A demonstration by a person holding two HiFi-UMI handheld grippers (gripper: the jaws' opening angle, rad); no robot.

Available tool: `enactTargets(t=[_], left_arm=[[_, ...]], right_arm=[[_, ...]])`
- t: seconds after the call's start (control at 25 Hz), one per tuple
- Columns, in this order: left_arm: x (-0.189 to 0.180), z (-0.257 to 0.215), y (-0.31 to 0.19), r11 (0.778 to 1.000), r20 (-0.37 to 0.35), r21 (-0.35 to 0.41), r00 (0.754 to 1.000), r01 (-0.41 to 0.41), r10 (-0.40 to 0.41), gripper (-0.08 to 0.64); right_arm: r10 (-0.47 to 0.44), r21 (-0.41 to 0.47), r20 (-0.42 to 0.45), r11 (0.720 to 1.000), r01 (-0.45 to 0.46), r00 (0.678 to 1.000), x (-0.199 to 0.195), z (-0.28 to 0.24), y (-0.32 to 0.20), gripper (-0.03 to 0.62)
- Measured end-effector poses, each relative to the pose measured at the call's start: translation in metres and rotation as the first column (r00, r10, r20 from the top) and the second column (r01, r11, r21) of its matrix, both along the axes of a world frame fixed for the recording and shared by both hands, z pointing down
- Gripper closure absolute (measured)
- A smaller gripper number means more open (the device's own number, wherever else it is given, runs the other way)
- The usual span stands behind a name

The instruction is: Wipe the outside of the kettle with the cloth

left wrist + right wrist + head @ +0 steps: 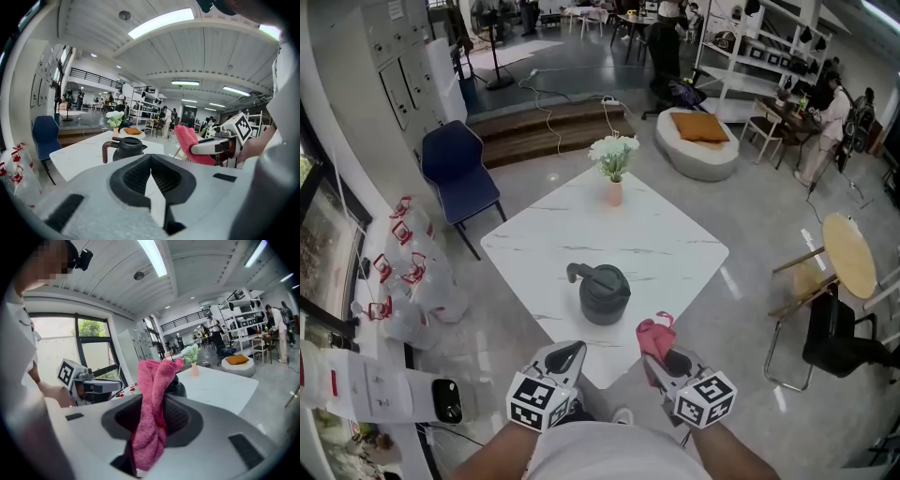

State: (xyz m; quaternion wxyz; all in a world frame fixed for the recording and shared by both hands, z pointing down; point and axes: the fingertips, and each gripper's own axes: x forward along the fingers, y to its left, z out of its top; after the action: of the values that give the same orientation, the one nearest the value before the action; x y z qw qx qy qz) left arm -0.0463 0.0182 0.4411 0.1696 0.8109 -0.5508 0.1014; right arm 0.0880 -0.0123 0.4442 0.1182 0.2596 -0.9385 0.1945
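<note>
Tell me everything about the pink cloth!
The cloth is pink and fluffy, like a small towel. It is bunched into a narrow, upright fold, pinched between the jaws of the right hand-held gripper, with its top poking out above them. It is up in the air, apart from the kettle on the table.

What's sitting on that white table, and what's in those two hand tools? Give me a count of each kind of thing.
Kettle: 1
Vase of flowers: 1
Pink cloth, clamped in the right gripper: 1
Total: 3
</note>
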Motion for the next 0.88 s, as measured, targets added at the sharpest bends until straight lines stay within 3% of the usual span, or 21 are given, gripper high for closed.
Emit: enactTargets(t=[0.88], left_arm=[[0.012,-0.009,0.01,1.0,0.032,0.023,0.999,0.018,-0.018,0.557]], right_arm=[[-0.034,0.025,0.008,0.999,0.034,0.999,0.009,-0.005,0.008,0.469]])
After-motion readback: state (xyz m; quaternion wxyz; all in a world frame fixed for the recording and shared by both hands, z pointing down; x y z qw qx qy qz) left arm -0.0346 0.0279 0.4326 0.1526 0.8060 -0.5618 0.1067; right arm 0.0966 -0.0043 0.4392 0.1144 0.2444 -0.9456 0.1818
